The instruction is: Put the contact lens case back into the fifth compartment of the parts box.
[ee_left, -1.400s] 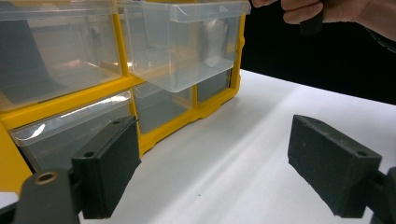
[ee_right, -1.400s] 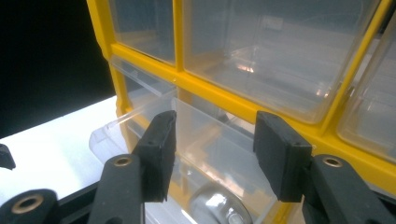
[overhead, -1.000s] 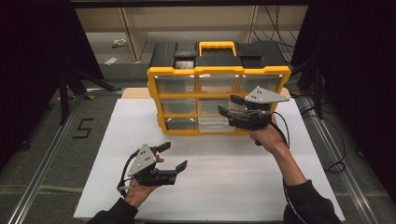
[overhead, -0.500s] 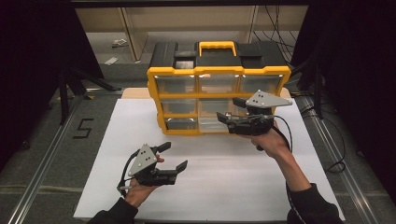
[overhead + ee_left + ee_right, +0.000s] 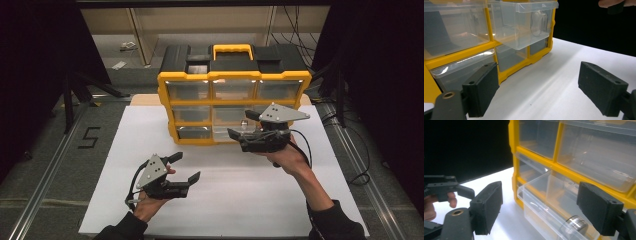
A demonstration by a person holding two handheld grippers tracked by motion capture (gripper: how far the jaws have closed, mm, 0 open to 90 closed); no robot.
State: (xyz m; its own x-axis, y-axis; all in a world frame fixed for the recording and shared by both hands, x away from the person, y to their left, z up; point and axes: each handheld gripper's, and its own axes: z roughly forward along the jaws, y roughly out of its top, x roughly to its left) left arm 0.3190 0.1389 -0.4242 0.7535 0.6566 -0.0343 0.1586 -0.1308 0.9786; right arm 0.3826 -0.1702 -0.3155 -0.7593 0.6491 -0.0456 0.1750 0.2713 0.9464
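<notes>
A yellow and black organiser [image 5: 234, 80] with clear drawers stands at the back of the white mat. One clear drawer [image 5: 549, 202] [image 5: 524, 27] stands pulled out of its front, with a small metal cylinder [image 5: 575, 223] lying inside it. My right gripper [image 5: 239, 123] [image 5: 539, 195] hovers just in front of that drawer. Its jaws have just been opening, and the pads press on nothing. My left gripper [image 5: 186, 166] [image 5: 536, 82] rests low over the mat, nearer the person. It is open, empty and pointed at the organiser.
The white mat [image 5: 240, 200] covers the table in front of the organiser. A metal rail [image 5: 45, 180] runs along the left side, by a black "5" mark [image 5: 89, 137]. Cables [image 5: 360, 170] trail at the right.
My right gripper has drawn back a little from the organiser toward the person, and its jaws have spread wider. The left gripper has stayed where it was.
</notes>
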